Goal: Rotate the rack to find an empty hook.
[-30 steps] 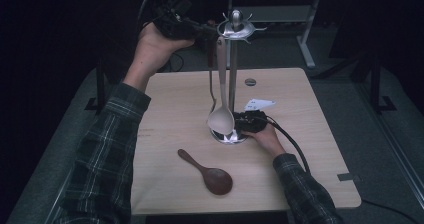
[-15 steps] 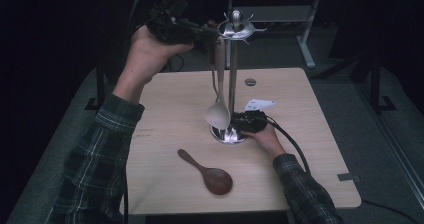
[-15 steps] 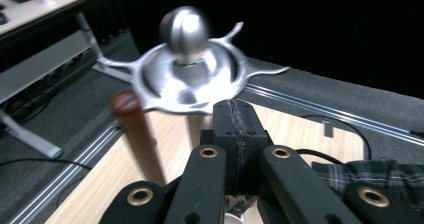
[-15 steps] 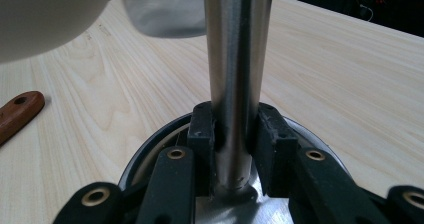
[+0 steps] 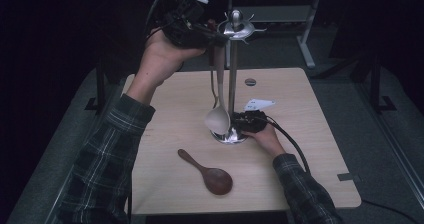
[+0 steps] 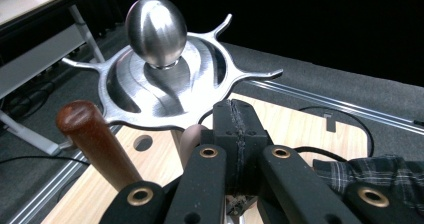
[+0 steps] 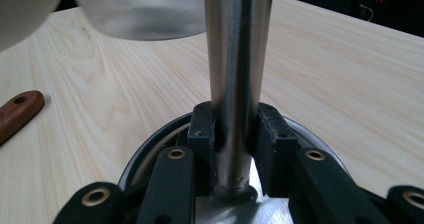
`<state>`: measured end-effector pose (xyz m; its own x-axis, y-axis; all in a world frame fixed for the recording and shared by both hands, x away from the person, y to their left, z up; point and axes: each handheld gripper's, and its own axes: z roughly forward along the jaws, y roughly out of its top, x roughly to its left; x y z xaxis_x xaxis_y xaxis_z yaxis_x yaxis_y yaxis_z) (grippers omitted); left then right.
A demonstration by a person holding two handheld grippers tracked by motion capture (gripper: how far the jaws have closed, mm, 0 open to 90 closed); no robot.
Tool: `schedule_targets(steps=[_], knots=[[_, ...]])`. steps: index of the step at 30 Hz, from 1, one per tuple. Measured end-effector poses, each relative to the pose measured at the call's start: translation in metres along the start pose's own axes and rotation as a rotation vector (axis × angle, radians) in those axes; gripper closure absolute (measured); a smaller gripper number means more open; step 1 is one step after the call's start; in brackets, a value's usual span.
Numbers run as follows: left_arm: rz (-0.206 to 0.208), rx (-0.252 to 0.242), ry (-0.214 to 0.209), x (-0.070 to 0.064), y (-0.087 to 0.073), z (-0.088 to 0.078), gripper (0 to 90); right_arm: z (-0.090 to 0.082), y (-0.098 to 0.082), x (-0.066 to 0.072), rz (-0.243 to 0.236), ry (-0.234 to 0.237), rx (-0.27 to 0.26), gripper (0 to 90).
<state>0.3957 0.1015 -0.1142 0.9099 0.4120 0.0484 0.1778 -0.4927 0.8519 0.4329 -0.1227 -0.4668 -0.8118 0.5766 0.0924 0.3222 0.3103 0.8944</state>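
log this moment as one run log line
left gripper: shut on ladle handle, at rack top | right gripper: shut on rack pole at base | wooden spoon: lying on table

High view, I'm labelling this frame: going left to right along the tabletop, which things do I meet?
Dark wooden spoon lying flat, then the pale ladle's bowl hanging low, then the metal stand's base, then the right gripper at the foot of the stand's pole, then the small round hole in the table.

High view overhead, looking down on table [image 5: 310,149]; both gripper views close-up; all share utensil stand [image 5: 232,84]
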Motion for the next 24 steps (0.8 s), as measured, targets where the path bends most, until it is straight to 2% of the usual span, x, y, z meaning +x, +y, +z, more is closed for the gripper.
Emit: schedule_targets(steps=[4, 9, 13, 19, 21, 22, 24], knots=[[-0.006, 0.002, 0.016, 0.004, -0.002, -0.003, 89.9, 0.0, 0.0, 0.0, -0.003, -0.002, -0.001, 71.6], [-0.029, -0.005, 0.058, 0.013, -0.005, -0.006, 89.9, 0.0, 0.0, 0.0, -0.004, -0.003, -0.001, 71.7], [-0.046, -0.019, 0.057, 0.021, -0.008, -0.007, 89.9, 0.0, 0.0, 0.0, -0.007, -0.003, -0.004, 71.7], [-0.056, -0.026, 0.09, 0.027, -0.01, -0.006, 89.9, 0.0, 0.0, 0.0, -0.008, -0.004, -0.003, 71.7], [-0.066, -0.037, 0.075, 0.028, -0.011, -0.007, 89.9, 0.0, 0.0, 0.0, -0.007, -0.003, -0.003, 71.7], [-0.059, -0.03, 0.086, 0.027, -0.013, -0.008, 89.9, 0.0, 0.0, 0.0, -0.008, -0.003, -0.003, 71.7], [-0.057, -0.036, 0.065, 0.025, -0.017, -0.01, 89.9, 0.0, 0.0, 0.0, -0.007, -0.003, -0.003, 71.7]])
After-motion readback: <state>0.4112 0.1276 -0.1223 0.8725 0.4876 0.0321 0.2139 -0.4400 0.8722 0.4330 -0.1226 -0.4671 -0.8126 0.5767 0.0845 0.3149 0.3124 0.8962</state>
